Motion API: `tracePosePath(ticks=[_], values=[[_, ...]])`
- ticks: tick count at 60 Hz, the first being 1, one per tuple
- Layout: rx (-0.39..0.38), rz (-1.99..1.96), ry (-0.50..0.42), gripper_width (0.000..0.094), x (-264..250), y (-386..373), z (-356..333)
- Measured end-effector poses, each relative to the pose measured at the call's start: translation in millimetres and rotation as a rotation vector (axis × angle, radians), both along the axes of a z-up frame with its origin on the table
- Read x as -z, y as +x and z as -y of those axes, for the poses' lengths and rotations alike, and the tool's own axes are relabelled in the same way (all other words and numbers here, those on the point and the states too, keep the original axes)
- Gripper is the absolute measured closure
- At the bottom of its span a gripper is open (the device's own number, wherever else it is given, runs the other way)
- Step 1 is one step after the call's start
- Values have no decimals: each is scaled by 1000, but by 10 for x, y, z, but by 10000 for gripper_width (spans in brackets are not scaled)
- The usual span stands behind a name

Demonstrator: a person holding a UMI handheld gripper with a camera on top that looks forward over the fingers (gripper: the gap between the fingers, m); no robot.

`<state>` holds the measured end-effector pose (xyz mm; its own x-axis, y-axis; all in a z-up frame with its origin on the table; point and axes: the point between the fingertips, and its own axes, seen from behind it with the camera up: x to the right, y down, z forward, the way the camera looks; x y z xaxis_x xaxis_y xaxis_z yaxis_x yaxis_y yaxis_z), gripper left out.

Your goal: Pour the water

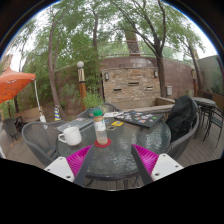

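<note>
Umbrella: an orange umbrella [14, 84] is being seen beside the patio.
Wall: a stone wall [131, 86] is being shaded by trees [100, 30].
Chair: a jacket [183, 115] is being draped over it.

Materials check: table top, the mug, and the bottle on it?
Table top: looks like clear glass in a dark metal rim; the floor shows through. Mug: white, glossy, likely ceramic. Bottle: seemingly clear plastic with a red base band; too small to be sure. The gripper is open, the bottle just beyond its fingers.
</note>
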<state>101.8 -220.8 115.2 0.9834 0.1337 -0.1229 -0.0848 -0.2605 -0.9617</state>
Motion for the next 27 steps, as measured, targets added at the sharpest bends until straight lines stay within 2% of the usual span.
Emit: tracePosePath(ticks=[27], values=[[13,-17,1,99,-120,114,247]])
